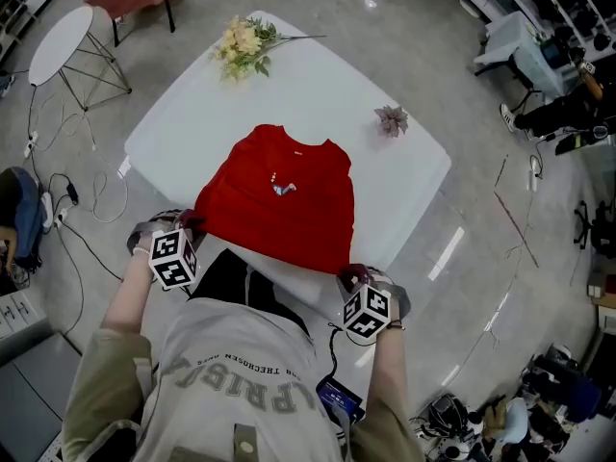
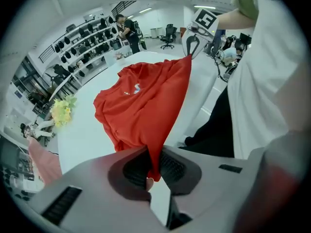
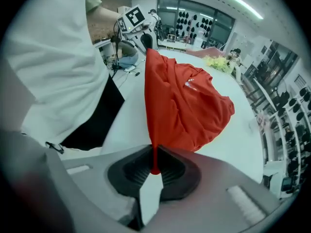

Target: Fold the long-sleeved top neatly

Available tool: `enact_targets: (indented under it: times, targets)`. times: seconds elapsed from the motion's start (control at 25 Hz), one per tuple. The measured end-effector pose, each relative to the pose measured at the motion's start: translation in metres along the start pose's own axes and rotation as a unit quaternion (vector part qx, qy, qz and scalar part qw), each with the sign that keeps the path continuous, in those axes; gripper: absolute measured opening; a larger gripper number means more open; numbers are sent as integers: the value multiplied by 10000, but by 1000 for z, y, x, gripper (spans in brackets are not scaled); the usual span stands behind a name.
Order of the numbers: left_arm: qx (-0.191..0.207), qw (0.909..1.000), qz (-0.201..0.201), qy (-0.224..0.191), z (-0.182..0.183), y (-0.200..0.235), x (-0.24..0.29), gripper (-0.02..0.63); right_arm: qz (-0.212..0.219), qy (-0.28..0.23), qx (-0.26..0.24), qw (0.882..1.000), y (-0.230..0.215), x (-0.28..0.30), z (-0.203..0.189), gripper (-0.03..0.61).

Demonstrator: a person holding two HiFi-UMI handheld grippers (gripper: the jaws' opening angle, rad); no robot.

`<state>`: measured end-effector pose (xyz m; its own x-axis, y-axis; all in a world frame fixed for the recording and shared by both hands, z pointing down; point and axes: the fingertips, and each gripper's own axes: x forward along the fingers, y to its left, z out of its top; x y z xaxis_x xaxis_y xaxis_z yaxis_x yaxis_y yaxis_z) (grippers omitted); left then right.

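Long-sleeved top: red top (image 1: 279, 200), lying on the white table (image 1: 414, 176) with its neckline towards the far side and its near edge lifted off the table edge in front of the person.
Near edge: stretched taut between the two grippers, one corner in each.
Left gripper: left gripper (image 2: 153, 171) has its jaws pressed together on the left corner of the red cloth; a small tip of fabric pokes out below the pads. In the head view it sits at the table's near left edge (image 1: 191, 224).
Right gripper: right gripper (image 3: 154, 166) is pinching the right corner of the top in the same way, a thin fold of red caught between the ribbed pads. In the head view it sits at the table's near right edge (image 1: 352, 277).
Body of the top: rumpled and bunched on the table surface, a small light print showing on the chest.
Elsewhere on the table: a yellow bouquet (image 1: 243, 46) at the far corner, and a small greyish flower (image 1: 392, 119) near the right side, both well apart from the top.
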<state>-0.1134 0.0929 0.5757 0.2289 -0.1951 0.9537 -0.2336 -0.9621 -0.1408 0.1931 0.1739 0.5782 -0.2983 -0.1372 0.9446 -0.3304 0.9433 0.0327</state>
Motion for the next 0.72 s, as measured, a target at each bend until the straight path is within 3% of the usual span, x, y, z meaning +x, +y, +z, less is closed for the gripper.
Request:
enact_targets:
  times: [0.2, 0.32, 0.48, 0.72]
  targets:
    - [-190, 9988, -440, 83, -18, -65, -1, 37, 689, 62, -71, 9976, 38, -1, -19, 23]
    - [-262, 9989, -388, 36, -18, -71, -3, 37, 851, -70, -2, 9963, 32, -6, -15, 23]
    - [-645, 9965, -301, -440, -1, -30, -24, 37, 914, -510, 350, 9939, -18, -33, 8, 23]
    - [-836, 9925, 16, -893, 30, 64, -29, 37, 513, -812, 749, 9925, -122, -48, 39, 23]
